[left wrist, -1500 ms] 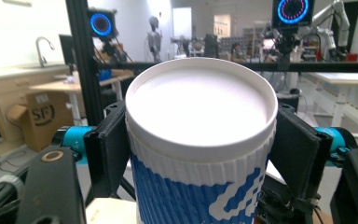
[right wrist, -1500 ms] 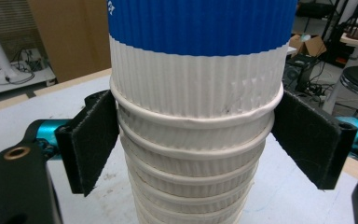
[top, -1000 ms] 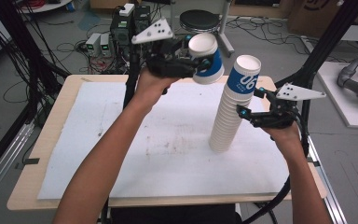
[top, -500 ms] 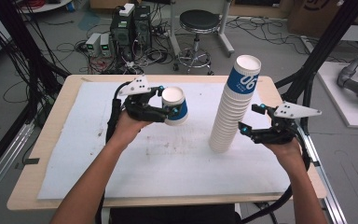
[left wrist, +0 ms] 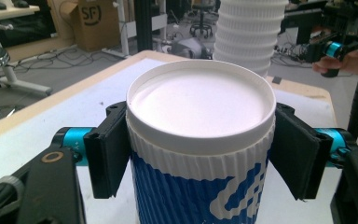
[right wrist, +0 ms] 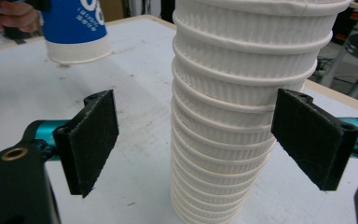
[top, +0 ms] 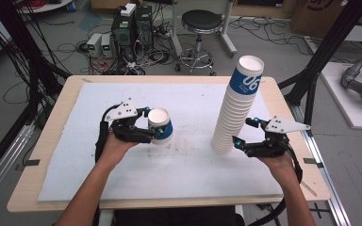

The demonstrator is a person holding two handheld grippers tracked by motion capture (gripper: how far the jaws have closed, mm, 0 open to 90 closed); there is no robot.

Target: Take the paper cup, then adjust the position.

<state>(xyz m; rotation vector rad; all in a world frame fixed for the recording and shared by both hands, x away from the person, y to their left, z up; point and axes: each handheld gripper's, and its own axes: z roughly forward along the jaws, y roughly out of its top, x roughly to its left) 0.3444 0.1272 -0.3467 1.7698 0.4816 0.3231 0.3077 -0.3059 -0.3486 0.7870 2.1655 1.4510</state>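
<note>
A tall stack of upside-down white ribbed paper cups (top: 235, 108) stands right of centre on the white mat, with a blue-banded cup on top. My left gripper (top: 159, 129) is shut on a single upside-down blue and white cup (top: 161, 123), its pads pressing both sides just under the cup's base (left wrist: 200, 102). That cup (right wrist: 77, 32) sits low over the mat's left half; whether it touches I cannot tell. My right gripper (top: 241, 132) stands open at the lower part of the stack (right wrist: 242, 70), one pad on each side and apart from it.
The white mat (top: 193, 179) covers a wooden table (top: 52, 200). Black frame posts (top: 320, 66) rise at the right and left. A stool (top: 199, 21) and computer gear (top: 132, 23) stand on the floor behind the table.
My left gripper has carried the single cup down and to the left, from beside the stack's top to low over the mat. My right gripper has sunk along the stack toward its base.
</note>
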